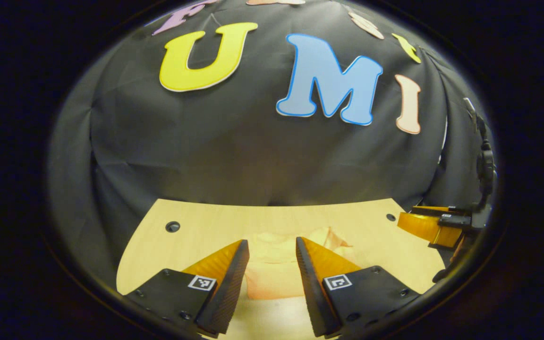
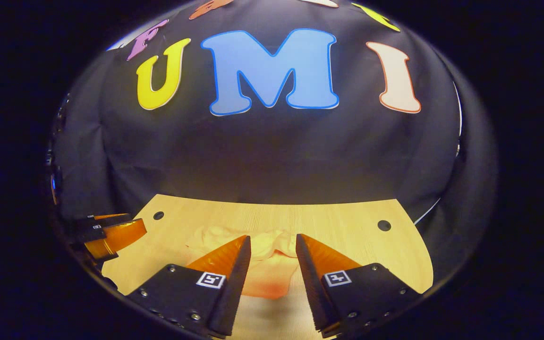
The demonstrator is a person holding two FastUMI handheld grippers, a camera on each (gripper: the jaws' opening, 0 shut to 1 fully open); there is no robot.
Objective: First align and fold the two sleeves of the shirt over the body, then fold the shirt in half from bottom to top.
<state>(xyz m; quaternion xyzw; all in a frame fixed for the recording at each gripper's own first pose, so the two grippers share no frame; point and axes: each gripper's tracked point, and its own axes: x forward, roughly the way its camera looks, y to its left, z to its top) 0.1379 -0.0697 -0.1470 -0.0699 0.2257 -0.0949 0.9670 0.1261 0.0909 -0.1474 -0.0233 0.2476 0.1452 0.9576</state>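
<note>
A: Shirt [image 1: 276,264] first. Pale, peach-toned cloth, lying on the surface [image 1: 196,236] ahead of both tongs, toward the far-middle part of the board. In the right gripper view the shirt [image 2: 262,264] looks bunched and rumpled, with a lobe spreading to the left (possibly a sleeve; I cannot tell for certain).

B: Handling?

A: My judgement: light, soft, limp. It will drape and crease, not hold a shape, and thin cloth on smooth wood may slide when dragged. Best taken at a sleeve end or cuff edge with a shallow pinch, lifted a little and laid over the body. The hem corners suit the later bottom-to-top fold.

B: Tongs?

A: Left tongs [image 1: 272,278] stand apart with a wide gap, nothing between the fingers; the shirt shows through the gap, beyond the tips. Right tongs [image 2: 272,278] are likewise spread and hold nothing. Each pair hovers short of the cloth (contact not evident). The right tongs also show at the right edge of the left gripper view; the left ones at the left edge of the right gripper view.

B: Progress?

A: No fold looks made yet, judging by how the cloth lies.

B: Surroundings?

A: Light wooden surface with a dark round hole [image 2: 384,225] near each far corner. Black cloth wall [image 2: 272,156] hangs just behind.
</note>
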